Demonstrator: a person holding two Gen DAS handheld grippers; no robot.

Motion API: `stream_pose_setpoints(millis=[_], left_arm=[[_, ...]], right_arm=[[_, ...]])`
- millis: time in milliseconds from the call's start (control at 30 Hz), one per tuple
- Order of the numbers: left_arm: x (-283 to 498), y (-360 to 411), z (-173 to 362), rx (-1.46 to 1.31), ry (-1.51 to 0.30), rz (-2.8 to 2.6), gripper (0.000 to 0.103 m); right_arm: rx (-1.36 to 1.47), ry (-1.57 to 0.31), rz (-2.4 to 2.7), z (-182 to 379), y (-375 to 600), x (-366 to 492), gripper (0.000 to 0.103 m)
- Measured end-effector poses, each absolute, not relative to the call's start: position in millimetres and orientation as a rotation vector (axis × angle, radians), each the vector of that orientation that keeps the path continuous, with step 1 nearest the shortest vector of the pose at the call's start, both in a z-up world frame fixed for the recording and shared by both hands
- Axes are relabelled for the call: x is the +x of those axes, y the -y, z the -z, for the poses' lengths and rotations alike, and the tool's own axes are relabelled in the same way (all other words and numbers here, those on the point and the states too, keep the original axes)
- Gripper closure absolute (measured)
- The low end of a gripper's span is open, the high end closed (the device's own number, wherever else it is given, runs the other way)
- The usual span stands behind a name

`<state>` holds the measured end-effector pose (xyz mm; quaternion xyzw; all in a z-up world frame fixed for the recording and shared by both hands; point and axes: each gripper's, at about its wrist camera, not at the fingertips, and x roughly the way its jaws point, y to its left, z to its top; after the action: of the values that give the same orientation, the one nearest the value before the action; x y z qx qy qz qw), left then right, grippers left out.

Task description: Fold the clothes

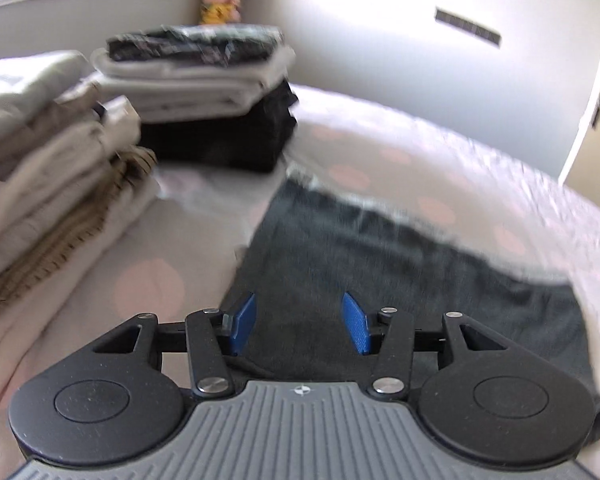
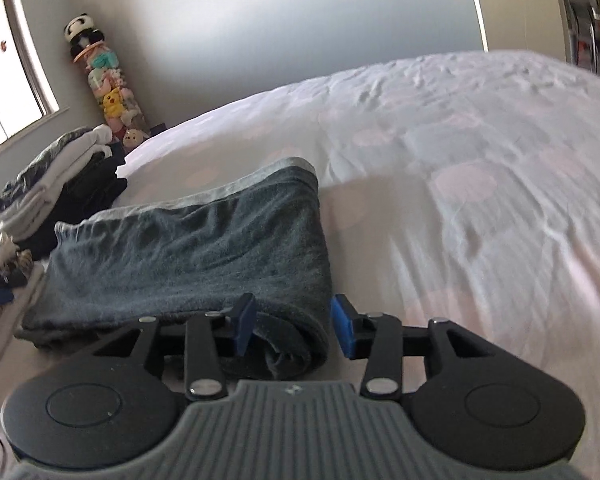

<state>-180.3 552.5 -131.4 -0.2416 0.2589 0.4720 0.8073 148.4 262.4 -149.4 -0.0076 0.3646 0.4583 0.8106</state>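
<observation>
Left gripper, black linkage with blue ribbed pads, stands released at lower centre of the left wrist view; nothing is pinched, and the folded dark grey fleecy garment lies flat beneath and beyond it. Right gripper likewise stands released at lower centre; the garment's rolled near corner sits between the jaws, pads not pressing. The garment's long axis runs from lower right toward left, its pale hem at the far edge. It rests on a white, pink-dotted bedsheet. Stacked folded clothes occupy upper left.
</observation>
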Motion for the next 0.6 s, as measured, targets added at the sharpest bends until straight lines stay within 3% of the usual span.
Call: stream_pose_setpoints(millis=[333, 600], left_arm=[[-179.2, -576.3, 151.2, -0.559, -0.594, -0.954, 0.045], [-175.7, -581.9, 162.1, -0.580, -0.631, -0.924, 0.044]], right_arm=[[-0.118, -1.033, -0.887, 132.4, -320.0, 216.5, 0.038], [-0.202, -1.180, -0.899, 165.2, -359.3, 227.3, 0.038]])
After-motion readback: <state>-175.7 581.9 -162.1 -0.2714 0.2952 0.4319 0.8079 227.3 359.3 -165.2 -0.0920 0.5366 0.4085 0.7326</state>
